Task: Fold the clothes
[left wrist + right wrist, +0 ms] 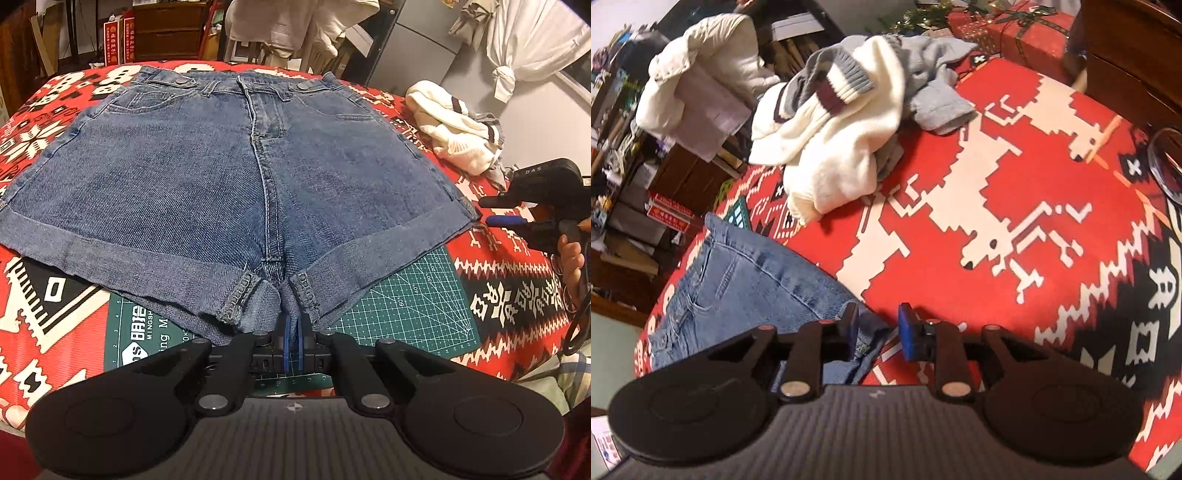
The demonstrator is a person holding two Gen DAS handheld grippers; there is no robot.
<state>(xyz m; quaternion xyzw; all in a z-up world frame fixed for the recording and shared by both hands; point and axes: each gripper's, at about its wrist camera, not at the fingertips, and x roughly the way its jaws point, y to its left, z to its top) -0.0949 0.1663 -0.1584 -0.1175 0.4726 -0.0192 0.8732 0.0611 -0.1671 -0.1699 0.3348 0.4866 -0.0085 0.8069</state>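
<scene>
Left tongs (294,341) pinched on denim shorts (207,177) crotch

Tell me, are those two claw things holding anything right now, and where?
The left gripper pinches the denim shorts at the crotch, between the leg hems. The right gripper is open by the shorts' side corner, holding nothing.

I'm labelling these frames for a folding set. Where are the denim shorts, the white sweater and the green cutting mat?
denim shorts (192,184): left wrist view, front of one leg.
white sweater (846,147): right wrist view, middle of the crumpled body.
green cutting mat (406,306): left wrist view, bare gridded part.
</scene>
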